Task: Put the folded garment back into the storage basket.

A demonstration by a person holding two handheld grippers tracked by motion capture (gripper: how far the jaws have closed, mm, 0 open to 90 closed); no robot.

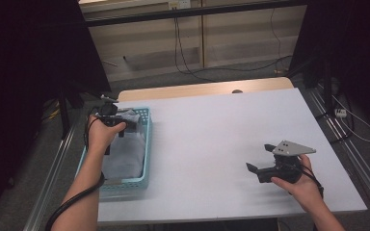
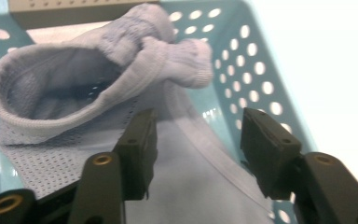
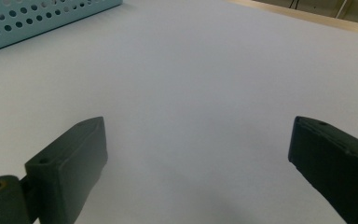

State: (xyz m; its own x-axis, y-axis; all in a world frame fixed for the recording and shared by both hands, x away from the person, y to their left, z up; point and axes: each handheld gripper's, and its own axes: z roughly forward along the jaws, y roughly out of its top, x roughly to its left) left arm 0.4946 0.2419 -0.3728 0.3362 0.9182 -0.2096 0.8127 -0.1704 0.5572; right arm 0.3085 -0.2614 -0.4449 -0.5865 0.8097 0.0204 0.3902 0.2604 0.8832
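Hovering over the basket (image 1: 147,144) at the table's (image 1: 212,144) left edge, our left gripper (image 2: 196,140) has its jaws parted above the pale cloth (image 2: 121,79) lying inside, pressing nothing. We hold our right gripper (image 3: 198,154) wide open above bare table, well apart from the basket.

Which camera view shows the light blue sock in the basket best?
The left gripper view: the sock, knit and cuff, sits close behind the open jaws. The high view shows it small inside the basket. The right gripper view gives the basket's wall.
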